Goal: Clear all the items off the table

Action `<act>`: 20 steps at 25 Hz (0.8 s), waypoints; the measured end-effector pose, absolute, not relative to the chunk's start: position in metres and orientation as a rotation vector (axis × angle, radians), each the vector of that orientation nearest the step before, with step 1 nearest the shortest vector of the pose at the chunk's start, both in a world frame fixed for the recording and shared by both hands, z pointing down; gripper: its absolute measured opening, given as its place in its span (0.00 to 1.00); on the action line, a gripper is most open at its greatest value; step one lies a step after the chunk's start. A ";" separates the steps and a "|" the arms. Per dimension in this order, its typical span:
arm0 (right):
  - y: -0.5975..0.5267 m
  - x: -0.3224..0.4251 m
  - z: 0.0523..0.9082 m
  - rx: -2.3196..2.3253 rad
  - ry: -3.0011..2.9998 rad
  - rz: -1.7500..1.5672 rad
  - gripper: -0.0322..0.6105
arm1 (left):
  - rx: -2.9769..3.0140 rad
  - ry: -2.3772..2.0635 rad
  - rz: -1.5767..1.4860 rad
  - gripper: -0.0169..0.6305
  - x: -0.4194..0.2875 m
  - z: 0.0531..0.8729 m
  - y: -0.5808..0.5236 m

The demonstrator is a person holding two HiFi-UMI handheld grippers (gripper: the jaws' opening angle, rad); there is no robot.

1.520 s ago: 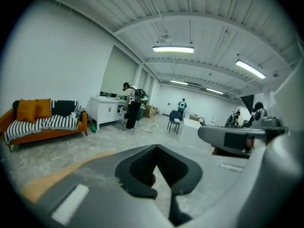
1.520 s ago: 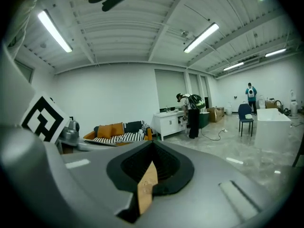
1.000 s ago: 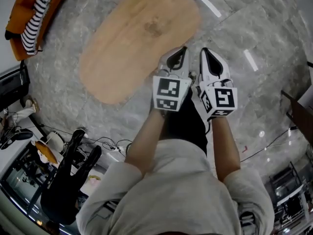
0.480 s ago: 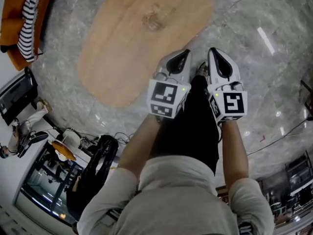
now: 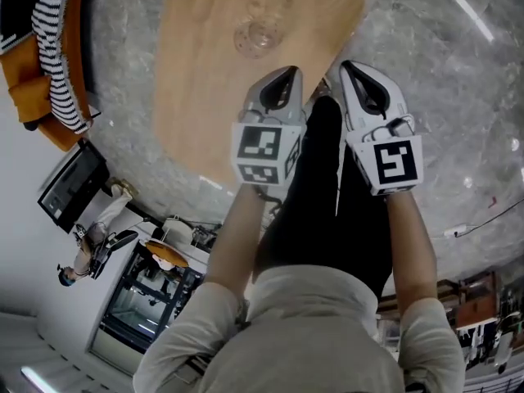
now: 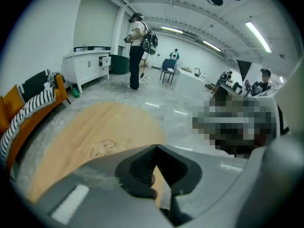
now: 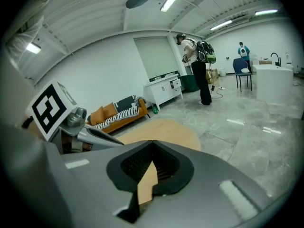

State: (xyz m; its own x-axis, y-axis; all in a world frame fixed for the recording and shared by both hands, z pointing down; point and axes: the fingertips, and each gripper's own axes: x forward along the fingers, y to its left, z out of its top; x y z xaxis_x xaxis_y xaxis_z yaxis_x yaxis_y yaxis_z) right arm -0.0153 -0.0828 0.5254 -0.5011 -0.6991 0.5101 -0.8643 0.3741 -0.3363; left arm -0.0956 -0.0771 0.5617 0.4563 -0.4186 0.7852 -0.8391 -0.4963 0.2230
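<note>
A pale oval wooden table (image 5: 196, 88) stands on the grey marble floor ahead of me. One clear round glass item (image 5: 257, 35) rests on its top, seen faintly in the left gripper view as a glass item (image 6: 102, 147). My left gripper (image 5: 289, 72) hovers over the table's near edge, its jaws closed tip to tip with nothing between them. My right gripper (image 5: 349, 65) is level beside it over the floor, shut and empty too. The left gripper (image 6: 156, 147) and right gripper (image 7: 152, 142) both point across the table (image 7: 164, 127).
An orange sofa (image 5: 45, 97) with a striped blanket (image 5: 57, 47) stands left of the table. A cart with gear (image 5: 151, 289) and floor cables lie behind me on the left. A person with a backpack (image 6: 137, 46) stands by a white cabinet (image 6: 88, 65) beyond the table.
The table has slid upward and grown in the head view and the view has turned. The glass item now shows clearly. Both grippers stayed shut, side by side.
</note>
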 end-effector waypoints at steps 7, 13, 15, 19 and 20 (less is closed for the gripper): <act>-0.094 -0.013 0.541 1.510 -2.273 0.928 0.06 | 2.067 -0.901 1.403 0.06 -0.141 0.605 -0.094; -0.093 -0.001 0.560 1.584 -2.212 0.965 0.06 | 2.007 -0.841 1.628 0.06 -0.152 0.641 -0.089; -0.094 -0.001 0.564 1.585 -2.200 0.970 0.06 | 1.996 -0.824 1.660 0.06 -0.156 0.646 -0.091; -0.096 -0.002 0.570 1.568 -2.176 0.992 0.06 | 1.959 -0.752 1.714 0.07 -0.163 0.658 -0.092; -0.096 -0.002 0.571 1.563 -2.174 0.994 0.06 | 1.949 -0.732 1.719 0.09 -0.163 0.661 -0.091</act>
State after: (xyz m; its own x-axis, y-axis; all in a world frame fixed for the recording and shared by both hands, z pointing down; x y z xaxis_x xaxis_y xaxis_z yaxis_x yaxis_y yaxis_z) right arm -0.0025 -0.0964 0.5714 -0.3724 -0.7183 0.5877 -0.9144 0.1757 -0.3647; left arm -0.1628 -0.0909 0.6610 0.0882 -0.1000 0.9911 -0.6449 -0.7640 -0.0197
